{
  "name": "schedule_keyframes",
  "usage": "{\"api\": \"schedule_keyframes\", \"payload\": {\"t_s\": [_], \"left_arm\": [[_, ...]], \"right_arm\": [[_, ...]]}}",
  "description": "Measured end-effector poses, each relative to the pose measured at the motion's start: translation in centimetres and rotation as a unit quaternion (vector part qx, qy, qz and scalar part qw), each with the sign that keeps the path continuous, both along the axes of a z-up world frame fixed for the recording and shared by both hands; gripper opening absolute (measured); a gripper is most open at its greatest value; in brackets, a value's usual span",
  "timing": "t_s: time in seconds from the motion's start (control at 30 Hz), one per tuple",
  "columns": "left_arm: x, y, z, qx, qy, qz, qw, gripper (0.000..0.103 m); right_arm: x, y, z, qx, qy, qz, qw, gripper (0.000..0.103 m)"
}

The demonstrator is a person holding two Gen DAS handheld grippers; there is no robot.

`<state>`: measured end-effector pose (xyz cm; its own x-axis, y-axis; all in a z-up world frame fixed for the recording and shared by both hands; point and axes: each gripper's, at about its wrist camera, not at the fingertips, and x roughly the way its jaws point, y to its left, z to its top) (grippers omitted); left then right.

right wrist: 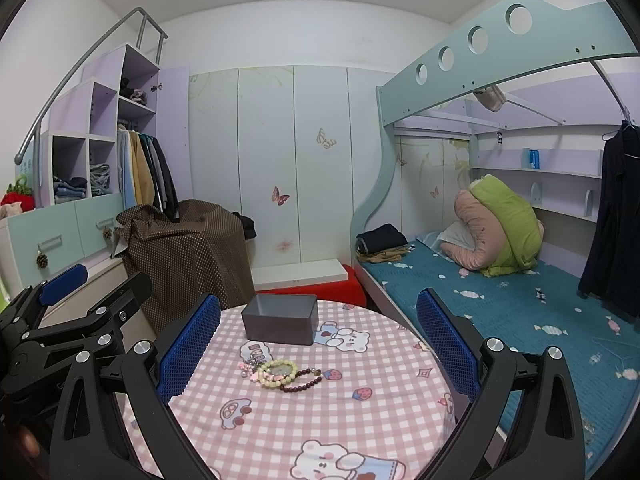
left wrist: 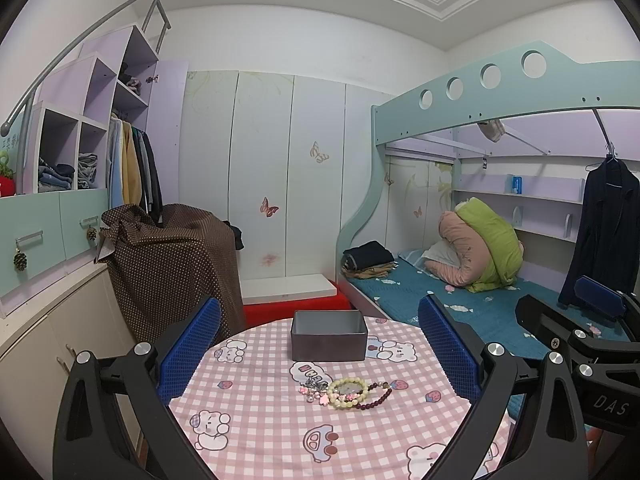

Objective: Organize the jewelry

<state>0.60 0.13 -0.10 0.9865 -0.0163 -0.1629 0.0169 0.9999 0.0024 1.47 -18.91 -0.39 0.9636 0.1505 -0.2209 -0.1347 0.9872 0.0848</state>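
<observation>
Tongs left (left wrist: 318,354) and right (right wrist: 318,350) both spread, empty, above surface (left wrist: 260,420) | bracelets (left wrist: 346,390) heaped before open box (left wrist: 329,336), presumably their destination.

Words you can read

The letters "DAS" are stamped in grey on the black body of the right gripper (left wrist: 608,406). The round table's tablecloth (left wrist: 280,420) has cartoon letters printed on it, too small and bent to read.

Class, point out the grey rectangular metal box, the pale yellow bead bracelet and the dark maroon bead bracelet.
Grey rectangular metal box (left wrist: 329,346): left wrist view, front wall.
Pale yellow bead bracelet (left wrist: 335,396): left wrist view, left beads.
Dark maroon bead bracelet (right wrist: 303,386): right wrist view, lower strand.
</observation>
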Motion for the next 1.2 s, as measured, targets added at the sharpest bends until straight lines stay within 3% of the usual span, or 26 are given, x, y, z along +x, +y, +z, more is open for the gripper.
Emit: {"api": "schedule_keyframes", "payload": {"t_s": [0.87,1.2], "left_arm": [[0.0,0.5,-0.7,0.001,0.002,0.005,1.0000,0.096],[2.1,0.5,-0.3,-0.001,0.014,0.011,0.9998,0.096]], "right_arm": [[0.5,0.3,-0.2,0.004,0.000,0.002,1.000,0.096],[2.1,0.6,-0.4,-0.001,0.006,0.003,1.000,0.096]]}}
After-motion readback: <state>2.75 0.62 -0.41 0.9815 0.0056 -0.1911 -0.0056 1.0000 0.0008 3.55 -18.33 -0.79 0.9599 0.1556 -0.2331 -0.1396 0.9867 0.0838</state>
